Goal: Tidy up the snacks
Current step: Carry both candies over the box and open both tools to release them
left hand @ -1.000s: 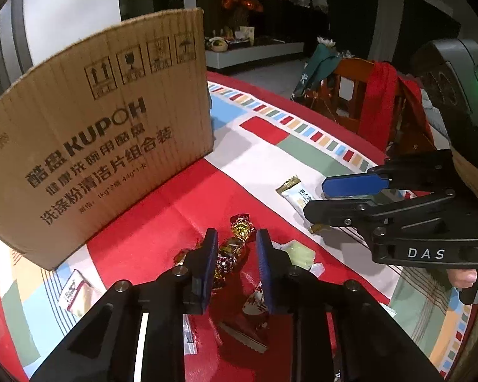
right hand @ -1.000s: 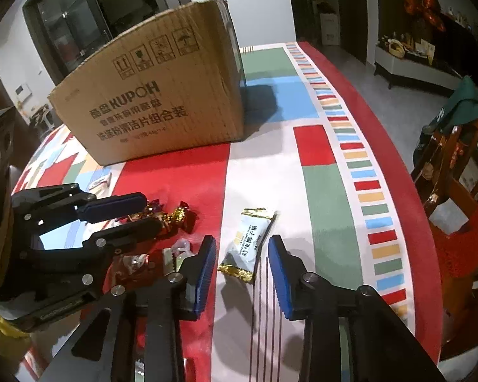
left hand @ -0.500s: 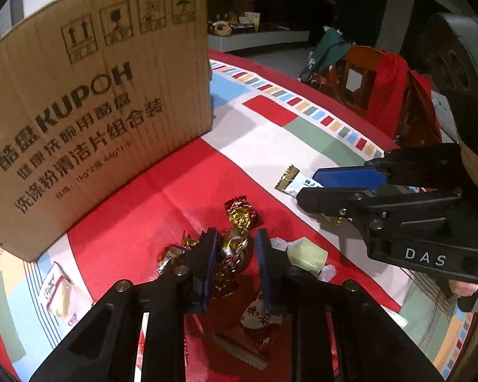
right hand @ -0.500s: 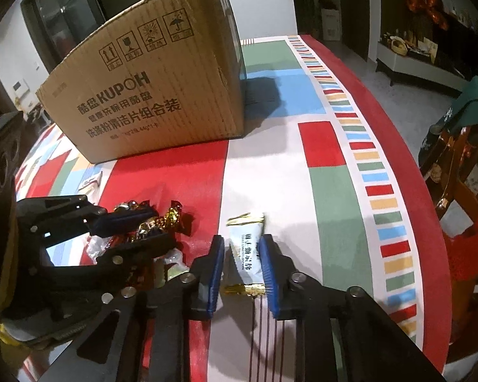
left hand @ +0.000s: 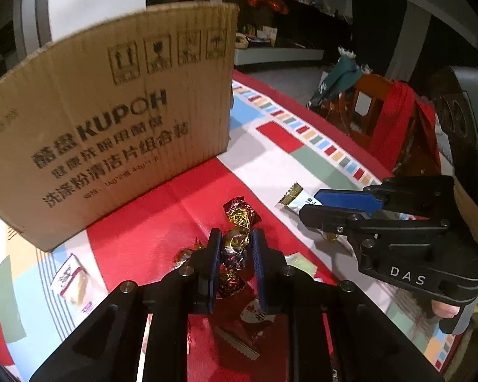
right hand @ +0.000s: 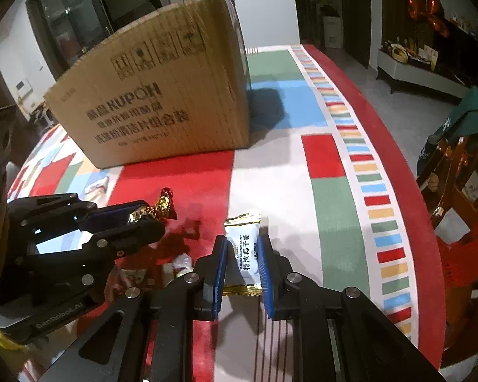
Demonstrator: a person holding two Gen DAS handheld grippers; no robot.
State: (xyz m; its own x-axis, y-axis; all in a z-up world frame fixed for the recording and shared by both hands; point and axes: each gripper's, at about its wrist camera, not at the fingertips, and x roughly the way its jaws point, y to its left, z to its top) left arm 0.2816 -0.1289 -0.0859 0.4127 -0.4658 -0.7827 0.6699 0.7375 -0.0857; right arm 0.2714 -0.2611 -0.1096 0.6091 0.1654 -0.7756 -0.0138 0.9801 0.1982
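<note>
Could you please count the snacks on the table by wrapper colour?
Gold-and-red foil: 2, the held foil candy in the left gripper and the loose foil candy.
White: 2, the coconut candy packet in the right gripper and the white-and-red packet.
Pale green: 1, the green candy.
Red: 1, the red packet.
Total: 6, though the pile may hide more.

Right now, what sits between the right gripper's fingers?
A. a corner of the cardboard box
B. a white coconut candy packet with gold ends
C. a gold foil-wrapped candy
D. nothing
B: in the right wrist view the right gripper has closed on the white coconut candy packet, its blue pads against the packet's sides.
</note>
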